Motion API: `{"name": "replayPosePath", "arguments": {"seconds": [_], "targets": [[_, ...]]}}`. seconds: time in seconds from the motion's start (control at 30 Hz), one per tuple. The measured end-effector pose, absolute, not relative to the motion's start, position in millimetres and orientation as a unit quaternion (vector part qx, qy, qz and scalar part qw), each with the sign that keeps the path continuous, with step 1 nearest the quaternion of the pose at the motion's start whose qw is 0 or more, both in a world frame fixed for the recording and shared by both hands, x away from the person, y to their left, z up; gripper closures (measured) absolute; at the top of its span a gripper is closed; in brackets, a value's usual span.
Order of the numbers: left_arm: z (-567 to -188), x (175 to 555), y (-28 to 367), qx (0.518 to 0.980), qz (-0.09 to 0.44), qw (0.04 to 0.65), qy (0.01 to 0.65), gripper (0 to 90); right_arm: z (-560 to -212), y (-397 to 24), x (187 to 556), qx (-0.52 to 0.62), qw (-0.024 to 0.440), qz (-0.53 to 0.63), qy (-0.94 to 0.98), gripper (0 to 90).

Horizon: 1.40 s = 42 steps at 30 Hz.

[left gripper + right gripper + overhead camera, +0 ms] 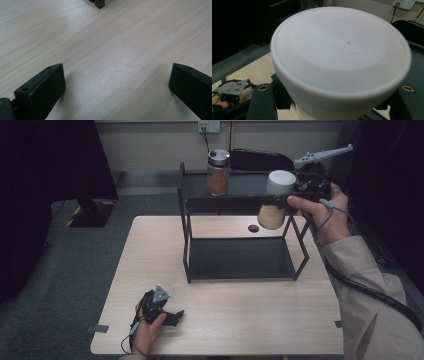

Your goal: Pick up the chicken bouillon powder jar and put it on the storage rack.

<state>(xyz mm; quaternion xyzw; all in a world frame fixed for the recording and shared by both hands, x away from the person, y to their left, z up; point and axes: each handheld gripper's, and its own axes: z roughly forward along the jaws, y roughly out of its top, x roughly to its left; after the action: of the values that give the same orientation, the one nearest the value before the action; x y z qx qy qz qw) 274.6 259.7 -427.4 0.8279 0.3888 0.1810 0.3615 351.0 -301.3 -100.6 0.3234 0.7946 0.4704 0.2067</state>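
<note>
The right gripper (pixel 294 190) pinches a jar with a white lid (pixel 275 200) and holds it up in the air, next to the right end of the black rack's (pixel 240 257) top shelf. The jar leans over, with its pale tan bottom pointing down toward the table (pixel 150 270). The jaws squeeze it just under the lid (pixel 342 55), one on each side.

What could go wrong? The jar is tipped and held only by its neck, so it might slip out and drop onto the table or the lower shelf. It sits very close to the rack's top rail and corner post, so a small push sideways could bang it against the metal. If it goes on the top shelf, it could bump the other jar with the brown stuff (pixel 218 172) that stands there. A lid that is not tight could let things spill.

The left gripper (pixel 167 316) rests low on the table near the front edge, jaws spread wide apart with nothing between them — just bare wood.

Some things are hard to see. In the right gripper view the white lid is so near that it hides the jar's body and most of the rack. The spot where the jaws touch the jar is hidden too — so how firm the hold is, I cannot tell. The room around the table is dark.
</note>
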Motion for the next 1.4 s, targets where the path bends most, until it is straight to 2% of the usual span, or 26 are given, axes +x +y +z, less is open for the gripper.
{"name": "replayPosePath", "arguments": {"seconds": [0.63,1.4], "targets": [[-427,275,260,0.829,0.181,0.361,0.388,0.0,-56,-285,372,0.342,0.236,0.460,0.785,34.6],[-427,275,260,0.828,0.181,0.361,0.389,0.0,-66,-264,432,0.388,0.245,0.451,0.766,34.6]]}}
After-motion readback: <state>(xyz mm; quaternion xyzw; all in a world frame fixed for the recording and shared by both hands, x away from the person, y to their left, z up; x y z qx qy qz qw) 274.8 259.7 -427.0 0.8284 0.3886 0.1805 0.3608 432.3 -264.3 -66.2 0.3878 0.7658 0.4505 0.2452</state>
